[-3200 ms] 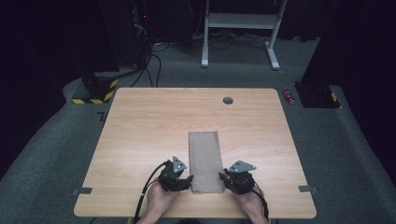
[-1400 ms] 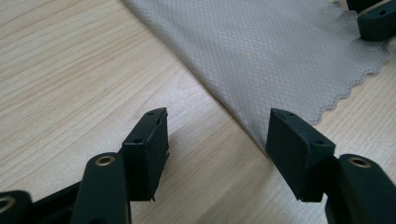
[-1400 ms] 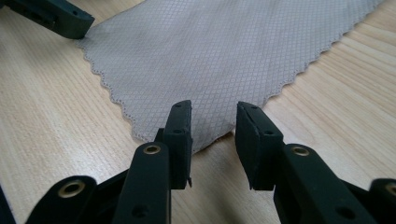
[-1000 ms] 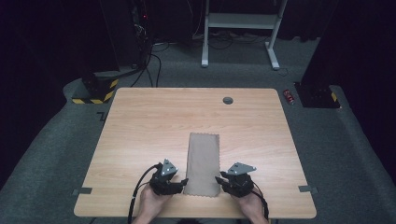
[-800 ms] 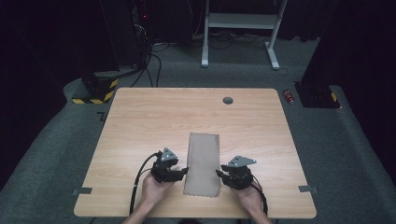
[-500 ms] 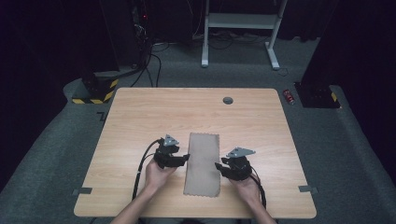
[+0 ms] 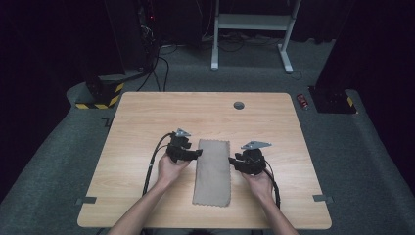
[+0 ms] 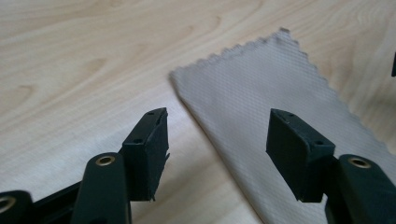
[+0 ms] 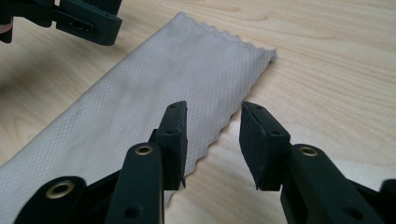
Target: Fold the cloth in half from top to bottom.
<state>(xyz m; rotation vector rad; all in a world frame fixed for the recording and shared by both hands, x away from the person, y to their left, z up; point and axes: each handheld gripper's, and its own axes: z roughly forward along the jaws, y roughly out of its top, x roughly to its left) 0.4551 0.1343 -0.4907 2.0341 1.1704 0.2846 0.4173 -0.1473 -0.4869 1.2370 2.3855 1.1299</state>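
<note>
Wood table (image 7: 147,122): folded grey cloth (image 7: 212,171) lies flat between left gripper (image 7: 192,153) and right gripper (image 7: 234,162), both open, empty. Thin, limp fabric; probably best pinched at far corners

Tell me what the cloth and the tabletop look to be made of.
Cloth: grey-beige woven fabric, likely microfibre; fine diamond weave, matte, pinked zigzag edges. Tabletop: light wood-grain surface, smooth with a slight sheen; probably laminate, though solid wood can't be ruled out.
</note>
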